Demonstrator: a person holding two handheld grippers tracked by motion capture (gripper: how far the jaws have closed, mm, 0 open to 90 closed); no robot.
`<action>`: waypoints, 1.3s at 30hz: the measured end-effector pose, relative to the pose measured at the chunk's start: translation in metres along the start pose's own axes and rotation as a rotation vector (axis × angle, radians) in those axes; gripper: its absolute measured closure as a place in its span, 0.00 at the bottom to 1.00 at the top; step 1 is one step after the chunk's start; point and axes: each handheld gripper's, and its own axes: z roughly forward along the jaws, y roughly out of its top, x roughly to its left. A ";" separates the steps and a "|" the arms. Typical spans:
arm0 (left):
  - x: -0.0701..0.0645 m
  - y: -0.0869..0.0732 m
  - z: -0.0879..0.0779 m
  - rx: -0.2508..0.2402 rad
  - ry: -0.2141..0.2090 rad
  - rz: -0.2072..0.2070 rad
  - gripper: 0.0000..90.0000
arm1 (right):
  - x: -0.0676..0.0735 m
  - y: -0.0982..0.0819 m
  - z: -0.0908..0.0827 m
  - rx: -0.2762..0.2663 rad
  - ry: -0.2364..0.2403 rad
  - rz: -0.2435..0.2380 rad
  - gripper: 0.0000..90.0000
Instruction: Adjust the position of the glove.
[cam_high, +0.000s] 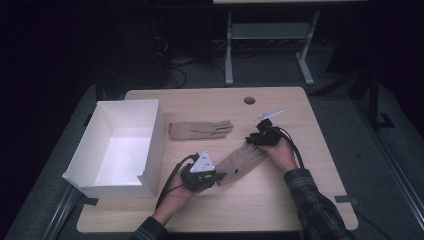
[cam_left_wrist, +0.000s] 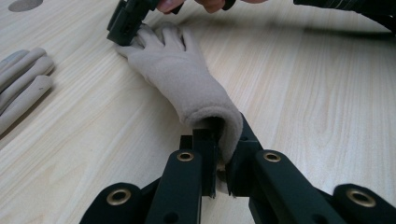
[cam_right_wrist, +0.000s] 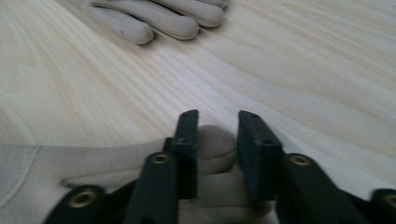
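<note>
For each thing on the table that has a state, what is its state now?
near glove: flat on the table, cuff clamped by the left gripper
left gripper: shut on the cuff
right gripper: jaws apart, over the near glove's fingertips
far glove: lying flat, untouched
white box: open-topped, empty

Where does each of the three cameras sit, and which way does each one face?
High view: above the person's side, looking forward and down on the wooden table; forearms, hands, left gripper, right gripper, white box.
Left gripper view: on the left gripper, looking along its jaws, clamped on the near glove's cuff; the other hand beyond.
Right gripper view: on the right gripper, low over that glove's fingertip, jaws apart around it.
Shared: both gripper views show the near glove and the far glove.
</note>
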 end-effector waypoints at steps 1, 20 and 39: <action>0.000 0.000 0.000 0.000 0.000 0.000 0.93 | 0.000 -0.001 0.000 -0.005 -0.004 -0.006 0.81; 0.022 -0.002 -0.019 -0.025 0.218 0.081 0.91 | -0.004 0.006 -0.090 -0.377 0.041 -0.053 0.95; -0.001 -0.021 -0.002 0.094 0.090 0.091 0.68 | 0.012 -0.068 -0.101 -0.218 0.043 -0.101 0.92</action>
